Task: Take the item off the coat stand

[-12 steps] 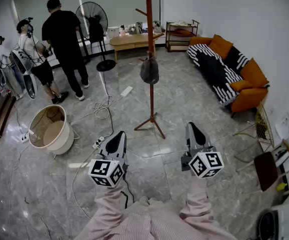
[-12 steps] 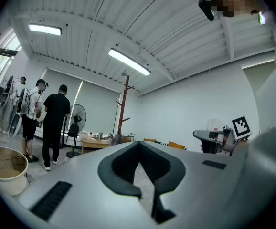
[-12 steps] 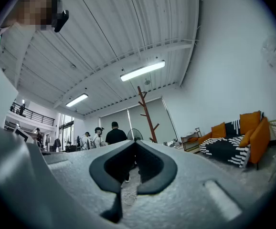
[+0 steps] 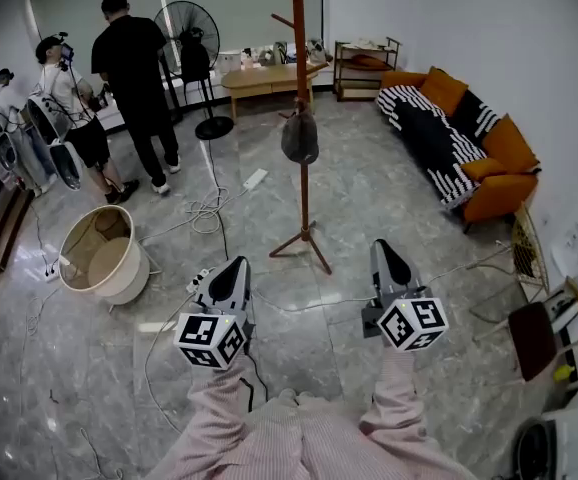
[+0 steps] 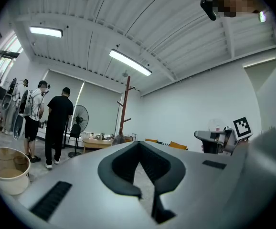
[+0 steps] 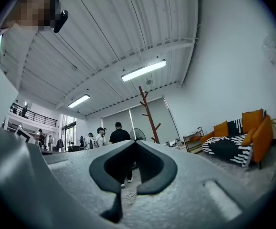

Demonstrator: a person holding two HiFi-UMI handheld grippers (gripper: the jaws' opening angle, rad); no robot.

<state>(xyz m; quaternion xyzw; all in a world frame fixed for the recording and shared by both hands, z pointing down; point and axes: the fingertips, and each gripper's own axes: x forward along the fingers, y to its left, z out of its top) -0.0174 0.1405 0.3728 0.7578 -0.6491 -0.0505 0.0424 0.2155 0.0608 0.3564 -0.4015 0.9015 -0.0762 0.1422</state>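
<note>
Grippers both pressed together and empty, left gripper (image 4: 233, 268) and right gripper (image 4: 387, 255) low, well apart from the dark item (image 4: 299, 137) hanging on the coat stand (image 4: 299, 58) ahead.

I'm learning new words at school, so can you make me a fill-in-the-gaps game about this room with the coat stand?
Just ____ dark item hangs on the coat stand.
The left gripper and the right gripper both have their jaws ____, with nothing in them.
The sofa by the wall is ____ in colour.
The round basket stands on the ____.
Missing words: one; shut; orange; floor.
</note>
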